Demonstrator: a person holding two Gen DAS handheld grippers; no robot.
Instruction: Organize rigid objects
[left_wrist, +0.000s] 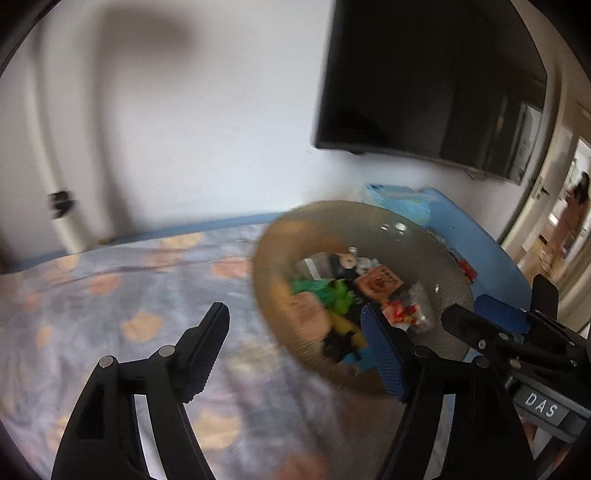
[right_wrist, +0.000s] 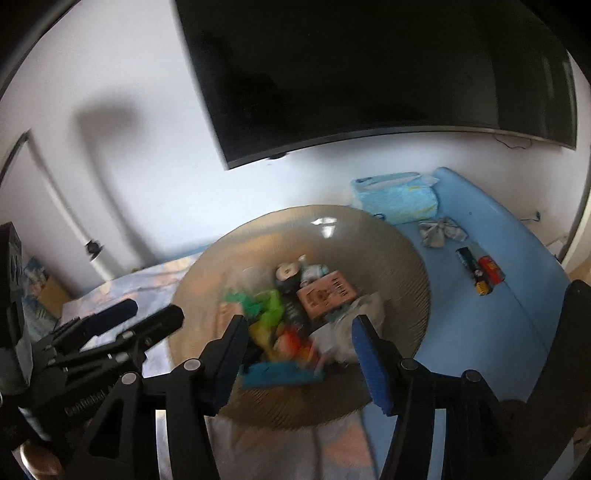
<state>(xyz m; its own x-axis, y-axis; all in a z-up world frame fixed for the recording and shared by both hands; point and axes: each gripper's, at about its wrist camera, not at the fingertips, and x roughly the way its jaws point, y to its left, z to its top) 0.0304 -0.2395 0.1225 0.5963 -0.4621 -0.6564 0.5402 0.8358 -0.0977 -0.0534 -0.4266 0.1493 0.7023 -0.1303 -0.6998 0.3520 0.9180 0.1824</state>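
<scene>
A ribbed translucent brown glass bowl (right_wrist: 399, 258) sits on the bed and shows in the left wrist view (left_wrist: 321, 229) too. It holds several small items: green toys (right_wrist: 271, 304), a pink card box (right_wrist: 327, 295), a clear plastic bag (right_wrist: 354, 328), a teal piece (right_wrist: 280, 374). My right gripper (right_wrist: 299, 354) is open just in front of the bowl's near rim. My left gripper (left_wrist: 295, 347) is open at the bowl's left side, its right finger over the rim. Each gripper shows in the other's view, the left (right_wrist: 140, 317) and the right (left_wrist: 491, 321). Both are empty.
The bed has a patterned sheet (left_wrist: 129, 295) and a blue mat (right_wrist: 480, 314) on the right. On the mat lie a blue tissue pack (right_wrist: 397, 197), a grey bow (right_wrist: 441, 230) and small boxes (right_wrist: 480, 269). A black TV (right_wrist: 369, 74) hangs on the white wall.
</scene>
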